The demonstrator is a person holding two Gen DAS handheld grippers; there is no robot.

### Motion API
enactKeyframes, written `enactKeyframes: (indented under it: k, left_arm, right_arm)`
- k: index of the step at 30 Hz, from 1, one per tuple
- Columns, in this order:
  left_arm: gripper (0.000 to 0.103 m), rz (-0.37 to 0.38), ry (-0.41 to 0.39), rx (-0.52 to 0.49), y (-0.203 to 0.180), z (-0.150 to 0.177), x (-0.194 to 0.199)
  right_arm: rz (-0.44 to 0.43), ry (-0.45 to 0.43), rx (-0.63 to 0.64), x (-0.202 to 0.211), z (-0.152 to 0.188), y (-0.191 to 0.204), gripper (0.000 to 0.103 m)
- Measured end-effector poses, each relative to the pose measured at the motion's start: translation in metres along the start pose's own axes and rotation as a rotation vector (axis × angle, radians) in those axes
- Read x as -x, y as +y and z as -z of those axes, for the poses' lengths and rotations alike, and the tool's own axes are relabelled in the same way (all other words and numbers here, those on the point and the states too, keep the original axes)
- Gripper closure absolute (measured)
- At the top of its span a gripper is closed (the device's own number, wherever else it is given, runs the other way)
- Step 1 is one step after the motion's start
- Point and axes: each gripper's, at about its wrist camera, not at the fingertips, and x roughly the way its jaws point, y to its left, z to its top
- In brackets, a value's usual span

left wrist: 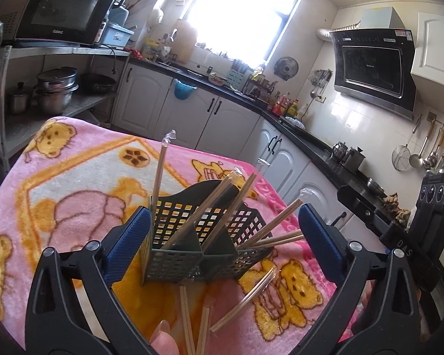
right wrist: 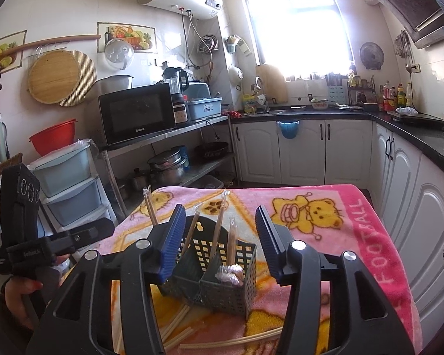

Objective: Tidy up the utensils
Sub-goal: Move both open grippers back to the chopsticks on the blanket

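A dark mesh utensil basket (left wrist: 204, 242) with inner dividers stands on a worktop covered by a pink bear-print blanket (left wrist: 74, 177), in the lower middle of both views. Several wrapped pairs of chopsticks (left wrist: 192, 216) stick out of its compartments: in the left wrist view one stands nearly upright at the basket's left corner, others lean to the upper right, and a few slant low over its right rim. More loose chopsticks (left wrist: 242, 298) lie flat on the blanket in front of the basket, toward the bottom edge of the frame.

The left gripper (left wrist: 223, 236) has its jaws spread wide, one blue pad on each side of the basket. The left pad sits just beside the basket's left wall, and whether it touches cannot be told; the right pad stands clear of it, so nothing is gripped. A fingertip (left wrist: 162, 337) shows at the bottom of that view.

In the right wrist view the right gripper (right wrist: 219, 233) has its jaws partly open, the two blue pads flanking the upper part of the basket (right wrist: 222, 269) and the upright chopsticks (right wrist: 231, 242), with gaps on both sides and nothing pinched. A crumpled bit of clear wrapping (right wrist: 229, 273) sits in the near right compartment. Loose chopsticks (right wrist: 231, 340) lie on the blanket (right wrist: 355, 236) along the bottom of the frame. The other gripper (right wrist: 29, 236) appears at the lower left, held by a hand (right wrist: 17, 298)
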Motion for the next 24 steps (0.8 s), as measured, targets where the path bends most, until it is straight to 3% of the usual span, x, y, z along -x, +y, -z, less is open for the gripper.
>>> enactKeyframes:
  k: [24]
  left_arm:
    - [0.011,-0.045,0.052,0.032,0.013,0.034,0.008]
  right_arm:
    - [-0.023,0.115,-0.003,0.003,0.047,0.011,0.053]
